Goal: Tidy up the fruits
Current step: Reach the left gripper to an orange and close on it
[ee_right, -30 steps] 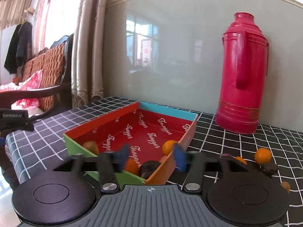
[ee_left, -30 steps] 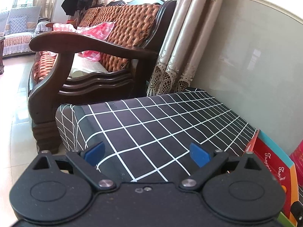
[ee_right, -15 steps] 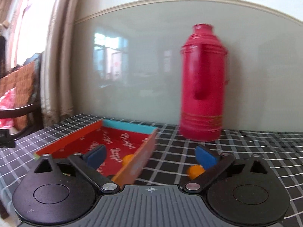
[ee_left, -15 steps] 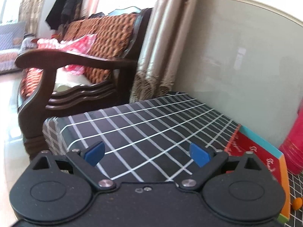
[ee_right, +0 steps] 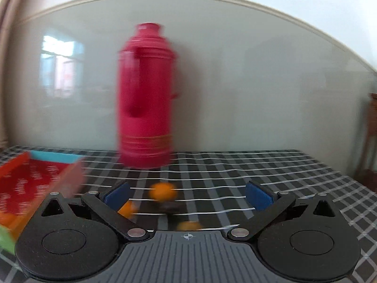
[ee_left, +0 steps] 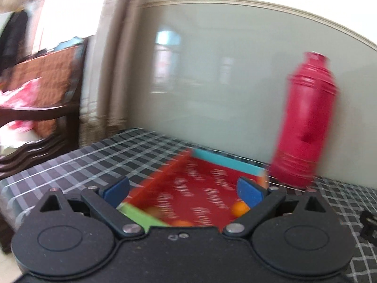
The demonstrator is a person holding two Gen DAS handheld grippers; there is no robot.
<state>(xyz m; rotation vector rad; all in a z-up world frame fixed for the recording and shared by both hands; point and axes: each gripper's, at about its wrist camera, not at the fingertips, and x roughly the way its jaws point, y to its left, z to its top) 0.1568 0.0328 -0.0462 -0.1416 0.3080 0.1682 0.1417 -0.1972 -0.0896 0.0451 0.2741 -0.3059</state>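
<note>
Left wrist view, from the left: a wooden sofa [ee_left: 40,99] and curtain [ee_left: 113,70], then the checked bench [ee_left: 94,160], where the left gripper [ee_left: 183,189] hangs with its fingers spread wide and empty over the red tray [ee_left: 188,181]. A few small orange fruits [ee_left: 239,208] lie in the tray, one near the right finger; blur hides the exact count. A red thermos [ee_left: 304,127] stands just beyond the tray's far corner. In the right wrist view the tray edge [ee_right: 47,165] sits at left, and the right gripper [ee_right: 187,195] faces loose orange fruits [ee_right: 163,191] and something dark on the cloth, its fingers wide apart with nothing held. By my reading the sorting is partway: some fruit in, at least three pieces left out
</note>
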